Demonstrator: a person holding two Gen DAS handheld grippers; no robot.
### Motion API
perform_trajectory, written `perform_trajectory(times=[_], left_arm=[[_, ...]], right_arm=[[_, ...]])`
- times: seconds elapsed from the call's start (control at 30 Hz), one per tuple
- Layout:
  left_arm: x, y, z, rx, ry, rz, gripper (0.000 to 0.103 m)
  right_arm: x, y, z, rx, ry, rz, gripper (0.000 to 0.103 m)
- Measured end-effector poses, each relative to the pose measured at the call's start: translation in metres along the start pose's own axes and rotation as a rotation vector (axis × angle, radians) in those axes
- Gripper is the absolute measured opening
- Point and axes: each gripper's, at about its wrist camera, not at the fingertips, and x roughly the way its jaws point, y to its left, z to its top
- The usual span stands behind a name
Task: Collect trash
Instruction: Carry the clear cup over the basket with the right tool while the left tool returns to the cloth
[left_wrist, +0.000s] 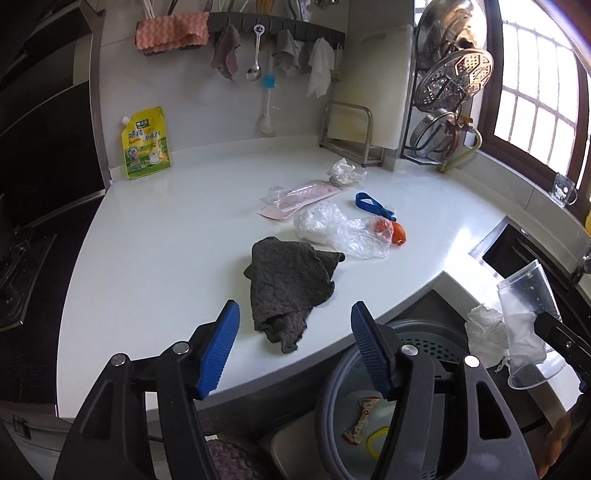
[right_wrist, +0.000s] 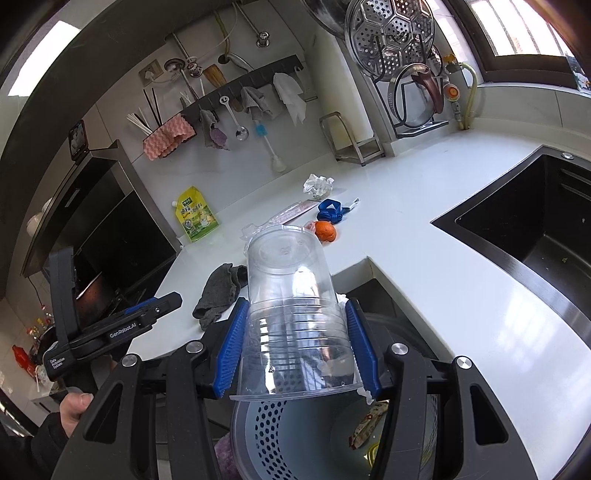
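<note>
Right wrist view: the right gripper (right_wrist: 295, 345) pinches a clear plastic cup (right_wrist: 291, 314) over the near bin (right_wrist: 280, 435), seemingly ready to drop it, while the left gripper (left_wrist: 295, 347) hovers spread and empty above the white counter (left_wrist: 155, 236).

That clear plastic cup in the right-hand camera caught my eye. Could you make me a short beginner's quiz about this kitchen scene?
1. True or false: the right tool is shut on the clear plastic cup.
2. Multiple choice: what lies directly below that cup? A) the sink B) the grey bin C) the yellow pouch
3. Fill in: the left tool is open and holds ____; the dark grey cloth lies on the white counter ahead of it.

Key: 1 true. 2 B. 3 nothing.
</note>
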Motion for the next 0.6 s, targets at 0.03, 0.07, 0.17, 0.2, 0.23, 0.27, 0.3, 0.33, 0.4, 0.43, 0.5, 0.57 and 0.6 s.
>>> perform_trajectory(times=[0.03, 0.07, 0.17, 0.2, 0.23, 0.27, 0.3, 0.33, 0.4, 0.43, 0.5, 0.57, 0.6], left_arm=[[0.005, 0.001, 0.003, -0.001, 0.003, 0.004, 0.075], [0.009, 0.002, 0.005, -0.006, 0.005, 0.003, 0.087], [0.023, 0.002, 0.010, -0.017, 0.010, 0.018, 0.091], [0.029, 0.002, 0.011, -0.016, 0.018, 0.027, 0.092], [0.036, 0.002, 0.013, -0.017, 0.031, 0.036, 0.092], [0.043, 0.002, 0.014, -0.017, 0.043, 0.040, 0.092], [0.049, 0.002, 0.015, -0.017, 0.055, 0.045, 0.092], [0.055, 0.002, 0.017, -0.018, 0.064, 0.054, 0.092], [0.065, 0.002, 0.018, -0.015, 0.081, 0.065, 0.093], [0.070, 0.002, 0.019, -0.016, 0.095, 0.064, 0.093], [0.080, 0.001, 0.020, -0.021, 0.122, 0.049, 0.093], [0.087, -0.003, 0.020, -0.015, 0.138, 0.051, 0.094], [0.090, -0.004, 0.020, -0.010, 0.143, 0.060, 0.095]], right_arm=[[0.001, 0.000, 0.001, 0.002, -0.001, 0.004, 0.052], [0.001, 0.000, 0.002, 0.003, -0.003, 0.008, 0.052], [0.003, -0.002, 0.003, 0.004, -0.004, 0.011, 0.052], [0.004, -0.003, 0.004, 0.006, -0.004, 0.012, 0.052], [0.005, -0.005, 0.004, 0.009, -0.004, 0.013, 0.052], [0.006, -0.007, 0.005, 0.014, -0.003, 0.014, 0.052], [0.006, -0.008, 0.005, 0.018, -0.002, 0.014, 0.052], [0.007, -0.010, 0.006, 0.021, -0.001, 0.013, 0.052], [0.008, -0.012, 0.006, 0.027, 0.002, 0.012, 0.052], [0.009, -0.014, 0.006, 0.029, 0.003, 0.011, 0.052], [0.011, -0.016, 0.006, 0.033, 0.007, 0.010, 0.052], [0.013, -0.017, 0.007, 0.034, 0.011, 0.008, 0.052], [0.014, -0.017, 0.007, 0.035, 0.013, 0.009, 0.052]])
